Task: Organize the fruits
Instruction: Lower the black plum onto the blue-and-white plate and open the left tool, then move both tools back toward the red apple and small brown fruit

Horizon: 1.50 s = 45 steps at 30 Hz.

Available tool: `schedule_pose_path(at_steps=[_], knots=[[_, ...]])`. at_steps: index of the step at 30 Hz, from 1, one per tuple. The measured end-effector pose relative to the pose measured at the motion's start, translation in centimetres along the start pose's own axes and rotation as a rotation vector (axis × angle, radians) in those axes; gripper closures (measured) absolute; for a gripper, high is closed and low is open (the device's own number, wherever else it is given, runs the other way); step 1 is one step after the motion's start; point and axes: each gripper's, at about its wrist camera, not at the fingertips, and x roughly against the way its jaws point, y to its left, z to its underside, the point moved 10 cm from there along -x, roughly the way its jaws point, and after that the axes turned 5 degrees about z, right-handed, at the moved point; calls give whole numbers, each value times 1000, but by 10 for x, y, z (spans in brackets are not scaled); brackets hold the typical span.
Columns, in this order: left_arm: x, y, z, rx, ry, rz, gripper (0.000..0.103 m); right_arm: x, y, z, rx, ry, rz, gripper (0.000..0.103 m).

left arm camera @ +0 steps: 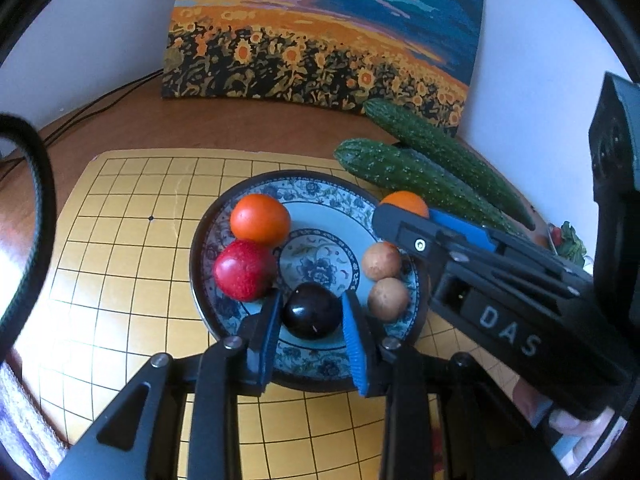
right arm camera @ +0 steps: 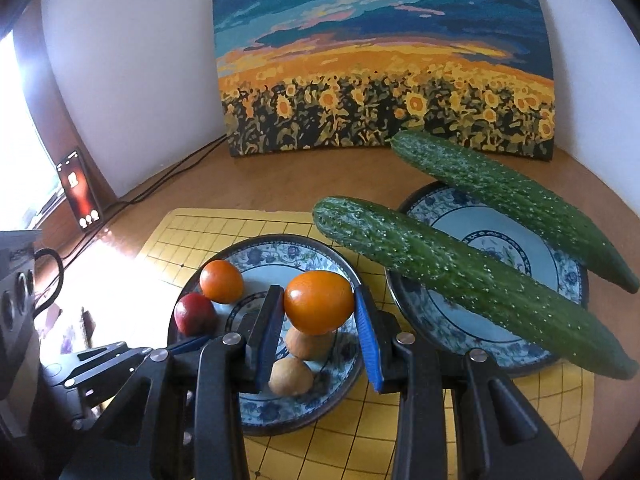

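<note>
A blue patterned plate [left arm camera: 304,204] on the yellow grid mat holds an orange tomato [left arm camera: 260,220], a red fruit [left arm camera: 244,270], a dark plum [left arm camera: 312,311] and two brown fruits [left arm camera: 381,261] [left arm camera: 387,299]. My left gripper [left arm camera: 310,310] is shut on the dark plum, low over the plate's near side. My right gripper [right arm camera: 318,300] is shut on a second orange tomato [right arm camera: 319,302] and holds it above the plate's right side, over the brown fruits [right arm camera: 308,344]. In the left wrist view it reaches in from the right [left arm camera: 404,216].
Two cucumbers [right arm camera: 460,276] [right arm camera: 516,204] lie across a second patterned plate [right arm camera: 480,220] at the right. A sunflower painting [right arm camera: 384,56] leans on the wall behind. Cables [right arm camera: 168,180] and a phone [right arm camera: 78,188] are at the far left. The yellow grid mat [left arm camera: 132,240] lies on a wooden table.
</note>
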Motion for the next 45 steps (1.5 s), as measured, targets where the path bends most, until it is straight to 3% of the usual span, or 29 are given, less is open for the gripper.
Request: schedule_pose_path(at_steps=[4,20,32,45], knots=[[2,-1,1,1,5,2,67,-3,-3,0,-16,5,0,67],[20,-6,0,-15,-11,11,66,16,-2,3,-24,5,-21,58],[39,-10,11,-15,-9,13,66,48,-3,20,-45,34,-27,58],[63,-15,32,-14,-8,26,66,76,-3,61,-84,84,-52,58]])
